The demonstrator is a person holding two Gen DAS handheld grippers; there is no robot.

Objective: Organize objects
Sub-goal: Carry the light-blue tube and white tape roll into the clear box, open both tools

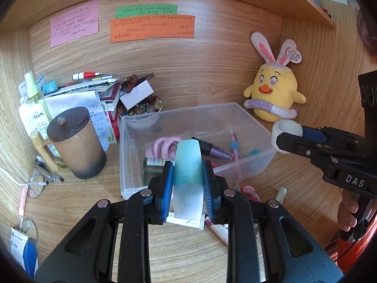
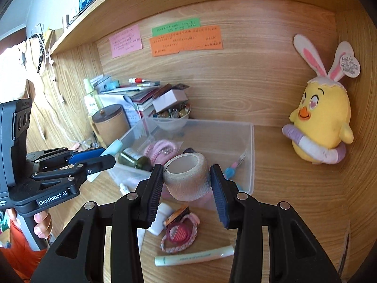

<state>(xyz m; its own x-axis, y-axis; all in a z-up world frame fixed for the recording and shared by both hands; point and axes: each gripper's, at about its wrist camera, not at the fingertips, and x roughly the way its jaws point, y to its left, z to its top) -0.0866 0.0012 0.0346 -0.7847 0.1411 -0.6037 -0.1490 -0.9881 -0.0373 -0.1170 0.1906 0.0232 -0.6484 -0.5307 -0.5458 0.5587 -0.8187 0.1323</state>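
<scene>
My left gripper (image 1: pixel 188 184) is shut on a teal-and-white tube (image 1: pixel 188 176) and holds it over the near edge of the clear plastic bin (image 1: pixel 249 165). It also shows at the left of the right wrist view (image 2: pixel 103 155). My right gripper (image 2: pixel 187 184) is shut on a beige bandage roll (image 2: pixel 186 176), just over the bin's near wall (image 2: pixel 249 165). In the left wrist view the roll (image 1: pixel 286 132) sits at the bin's right corner. The bin holds a pink hair tie (image 1: pixel 162 145), a purple bottle (image 1: pixel 214 149) and a green bottle (image 1: pixel 153 167).
A brown lidded mug (image 1: pixel 75 141), spray bottle (image 1: pixel 37 103), stacked papers and a bowl of small items (image 1: pixel 141 110) stand left and behind the bin. A yellow chick plush (image 2: pixel 320 127) sits at the right. A pale tube (image 2: pixel 195 255), a red compact (image 2: pixel 179 233) and a braided band lie on the desk in front.
</scene>
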